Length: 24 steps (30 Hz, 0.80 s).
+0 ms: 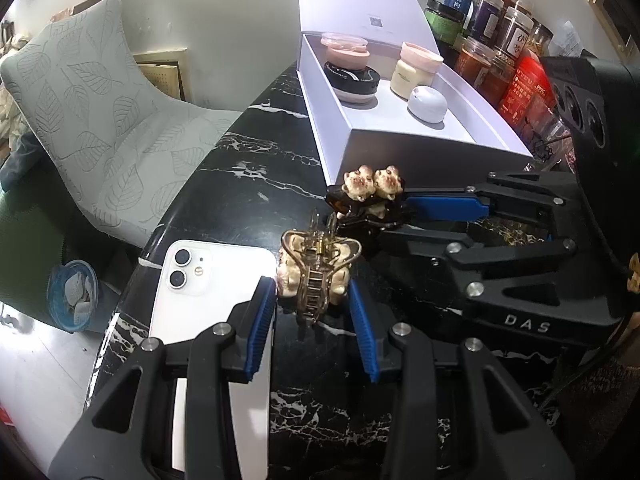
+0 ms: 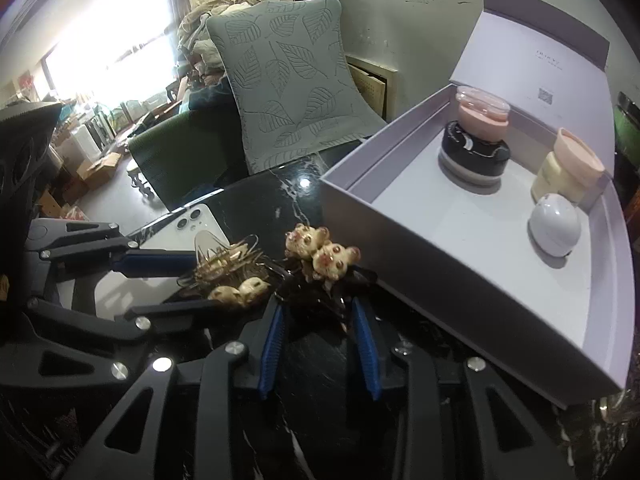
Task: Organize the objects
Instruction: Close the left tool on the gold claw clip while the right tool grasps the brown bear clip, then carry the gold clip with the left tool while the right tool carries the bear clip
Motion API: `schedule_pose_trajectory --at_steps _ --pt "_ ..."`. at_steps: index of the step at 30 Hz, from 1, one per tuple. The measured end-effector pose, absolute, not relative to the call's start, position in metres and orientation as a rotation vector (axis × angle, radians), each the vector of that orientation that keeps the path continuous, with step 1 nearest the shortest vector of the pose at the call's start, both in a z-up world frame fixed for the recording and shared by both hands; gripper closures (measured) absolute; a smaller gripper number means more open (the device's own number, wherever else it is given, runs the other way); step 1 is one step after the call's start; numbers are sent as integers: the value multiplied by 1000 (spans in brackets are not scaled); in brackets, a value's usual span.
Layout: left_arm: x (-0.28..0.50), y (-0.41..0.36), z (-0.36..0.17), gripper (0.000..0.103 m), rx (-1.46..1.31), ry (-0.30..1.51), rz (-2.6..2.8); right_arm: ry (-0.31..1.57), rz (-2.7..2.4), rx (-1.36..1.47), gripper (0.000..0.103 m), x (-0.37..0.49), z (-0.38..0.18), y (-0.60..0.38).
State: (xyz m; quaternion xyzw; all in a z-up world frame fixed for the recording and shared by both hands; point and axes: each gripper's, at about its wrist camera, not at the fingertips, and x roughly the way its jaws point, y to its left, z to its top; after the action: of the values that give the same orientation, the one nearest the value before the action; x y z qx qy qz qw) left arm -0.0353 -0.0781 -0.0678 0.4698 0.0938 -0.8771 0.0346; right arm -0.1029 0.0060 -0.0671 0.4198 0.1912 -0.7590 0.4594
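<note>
Two hair clips are in play at once, and each carries its own risk.

1. White phone point(image 1: 208, 320) lies on the black marble table point(image 1: 248, 152), just left of the left gripper point(image 1: 314, 308). A sideways swing of that gripper could shove the phone toward the table edge close by.
2. Left gripper's jaws sit narrow, one blue pad on either side of the gold claw clip point(image 1: 316, 276); whether they press it or merely flank it, I cannot tell. The clip's thin wire teeth offer little for the pads to bite, so it may twist or spring out when lifted.
3. Right gripper point(image 2: 320, 320) has its jaws closed down around the dark clip with two bear charms point(image 2: 320, 256), which rests just in front of the white box point(image 2: 400, 240). The two clips nearly touch; lifting one could snag and drag the other.
4. Inside the box, the stacked jars point(image 2: 476, 148), the cream jar point(image 2: 568, 168) and the white dome point(image 2: 554, 224) leave free floor at the near side. A careless drop could topple the stack.
</note>
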Motion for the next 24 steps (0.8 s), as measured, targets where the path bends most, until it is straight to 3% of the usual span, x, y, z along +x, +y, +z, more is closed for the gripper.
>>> schedule_pose_trajectory --at_steps 4,6,8,14,16,24 --pt "-33 -79 -62 66 1422 292 -2706 431 -1866 1046 66 -105 -65 6" --pt "-33 -81 -61 66 1417 289 -2706 424 -1880 1041 45 -105 -66 2" --pt "-34 -82 -64 66 1436 298 -2707 411 -1900 1030 37 -105 -67 0" --pt "-34 -80 -67 66 1452 288 -2702 349 -1921 1030 39 -111 -76 -4" --pt "-34 -79 -67 66 1448 273 -2701 328 -1909 1024 49 -112 -76 -2" --pt "-40 -74 -69 66 1457 257 -2709 463 -1891 1031 49 -108 -71 2"
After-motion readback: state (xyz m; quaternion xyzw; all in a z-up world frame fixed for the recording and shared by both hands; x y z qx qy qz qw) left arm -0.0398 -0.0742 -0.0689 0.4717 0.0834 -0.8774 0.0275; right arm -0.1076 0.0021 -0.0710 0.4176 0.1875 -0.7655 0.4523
